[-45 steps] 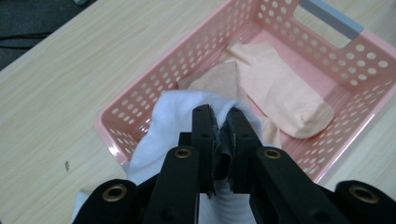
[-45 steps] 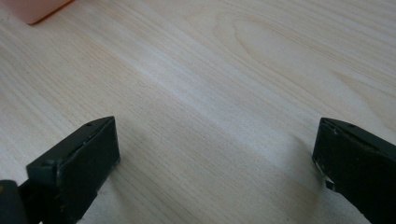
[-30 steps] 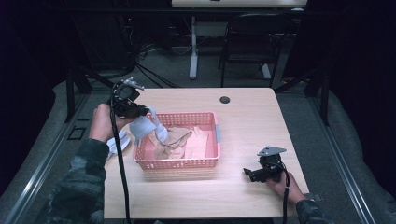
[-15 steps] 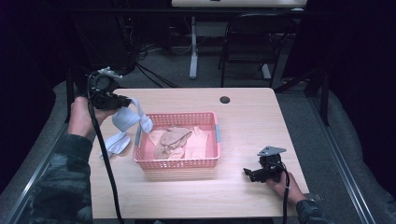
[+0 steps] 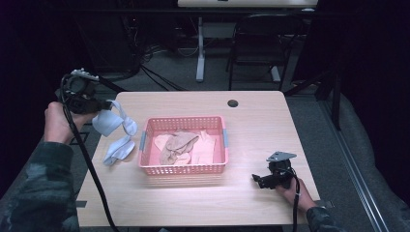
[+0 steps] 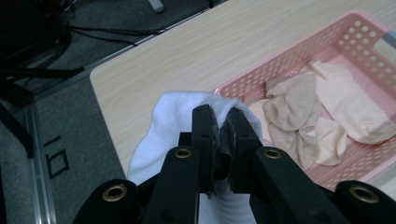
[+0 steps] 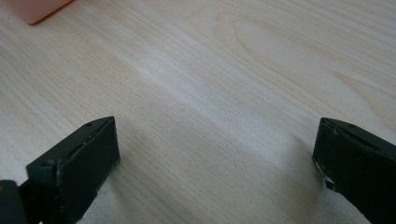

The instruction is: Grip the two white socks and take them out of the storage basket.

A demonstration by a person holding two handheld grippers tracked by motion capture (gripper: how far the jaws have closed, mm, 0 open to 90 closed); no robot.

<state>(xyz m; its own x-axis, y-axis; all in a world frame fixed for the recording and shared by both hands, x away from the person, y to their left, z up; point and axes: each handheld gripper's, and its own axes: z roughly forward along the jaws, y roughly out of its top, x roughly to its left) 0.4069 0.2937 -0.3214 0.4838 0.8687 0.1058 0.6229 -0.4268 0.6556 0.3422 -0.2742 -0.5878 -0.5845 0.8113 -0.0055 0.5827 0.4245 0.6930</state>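
A white sock [image 5: 112, 121] hung clamped in the left hand-held gripper [image 5: 96, 105], raised off the bench [image 5: 261, 130] just left of the pink basket [image 5: 183, 169], apparently being lifted clear to join the other white sock [image 5: 118, 150] lying beside the basket. Tan socks [image 5: 179, 145] remained inside the basket. The right hand-held gripper [image 5: 258, 181] rested on the bench to the right of the basket, jaws spread wide and empty, seemingly waiting.

We see the table [image 5: 251, 121] lit evenly from above while the room around it sinks into near black. The high view is soft and grainy. Close up, the right gripper [image 7: 215, 158] casts faint, blurred shadows on pale wood.
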